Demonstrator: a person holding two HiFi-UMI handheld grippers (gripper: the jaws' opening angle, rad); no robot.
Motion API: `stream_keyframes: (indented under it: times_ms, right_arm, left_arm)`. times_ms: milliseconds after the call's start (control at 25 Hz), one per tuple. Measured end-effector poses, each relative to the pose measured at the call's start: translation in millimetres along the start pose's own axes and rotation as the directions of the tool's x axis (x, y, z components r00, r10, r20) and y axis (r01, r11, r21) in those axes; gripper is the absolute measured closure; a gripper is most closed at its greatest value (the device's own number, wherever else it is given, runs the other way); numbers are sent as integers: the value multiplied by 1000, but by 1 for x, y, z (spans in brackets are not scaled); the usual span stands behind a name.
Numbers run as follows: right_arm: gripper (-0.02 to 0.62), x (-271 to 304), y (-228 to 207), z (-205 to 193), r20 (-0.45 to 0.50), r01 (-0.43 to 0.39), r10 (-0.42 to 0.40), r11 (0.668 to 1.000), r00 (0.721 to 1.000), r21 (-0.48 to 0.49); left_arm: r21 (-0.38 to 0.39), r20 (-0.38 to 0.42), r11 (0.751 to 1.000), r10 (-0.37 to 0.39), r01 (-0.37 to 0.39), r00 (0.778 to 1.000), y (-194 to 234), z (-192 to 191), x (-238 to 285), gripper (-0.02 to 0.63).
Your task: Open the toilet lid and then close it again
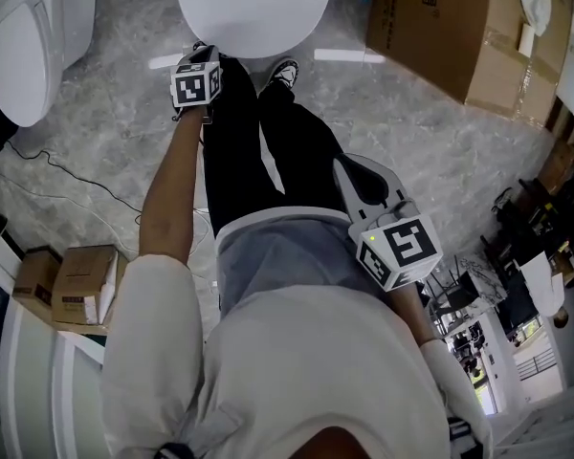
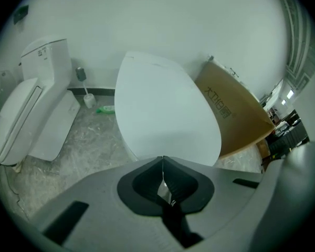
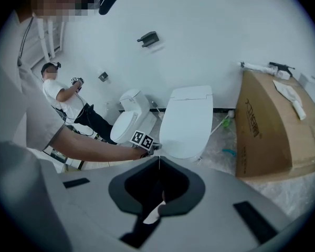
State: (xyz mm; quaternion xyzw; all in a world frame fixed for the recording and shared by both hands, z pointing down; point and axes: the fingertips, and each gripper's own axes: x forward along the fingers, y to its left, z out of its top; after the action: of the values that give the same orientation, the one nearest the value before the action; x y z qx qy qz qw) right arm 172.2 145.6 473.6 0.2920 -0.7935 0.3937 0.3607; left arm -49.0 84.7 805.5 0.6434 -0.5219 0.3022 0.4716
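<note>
The white toilet lid (image 1: pixel 253 8) lies down flat on its bowl at the top of the head view. My left gripper (image 1: pixel 201 60) is at the lid's front edge, jaws shut with nothing between them. In the left gripper view the lid (image 2: pixel 165 109) fills the space just beyond the shut left gripper (image 2: pixel 163 160). I cannot tell if the tips touch the lid. My right gripper (image 1: pixel 344 168) hangs back beside my hip, far from the toilet, its jaws shut and empty. In the right gripper view, past the right gripper (image 3: pixel 158 159), I see the toilet (image 3: pixel 188 122) and my left arm (image 3: pixel 94 150).
A second toilet (image 1: pixel 29 46) stands at the left. A large cardboard box (image 1: pixel 450 27) stands right of the toilet. Small cardboard boxes (image 1: pixel 77 280) and a black cable (image 1: pixel 48 165) lie on the marbled floor at the left. Another person (image 3: pixel 58 91) stands further off.
</note>
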Motion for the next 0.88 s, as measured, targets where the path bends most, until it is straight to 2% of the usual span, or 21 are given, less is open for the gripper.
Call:
stream_keyframes:
  times_ms: [160,320,400,520,640,880]
  right_arm:
    - [584,-1,-1,10,55,-4,4,1000,998,-1]
    - [584,-6,0,26,114,35,-25,996,993,-86]
    - [584,-11,1,34,142,45,-28,992,990,-118]
    - [585,-20,2,45,193,22,-3,995,981,-98]
    - [586,-29,1,57,234,10,10,996,972,-86]
    - [585,-59,-4,88,345,17,15,996,939,-90]
  left_arm:
    - [-47,76,999,-3,7,997,-10,19,-30,598]
    - [-91,170,994,-42,58,985,-34,46,-71,598]
    - [-78,221,994,-54,72,974,-50,61,-95,598]
    - [-43,283,996,-62,77,957,-72,83,-127,598]
    - [-39,328,995,-73,91,942,-92,99,-156,598]
    - [16,424,997,-75,75,903,-133,135,-216,600]
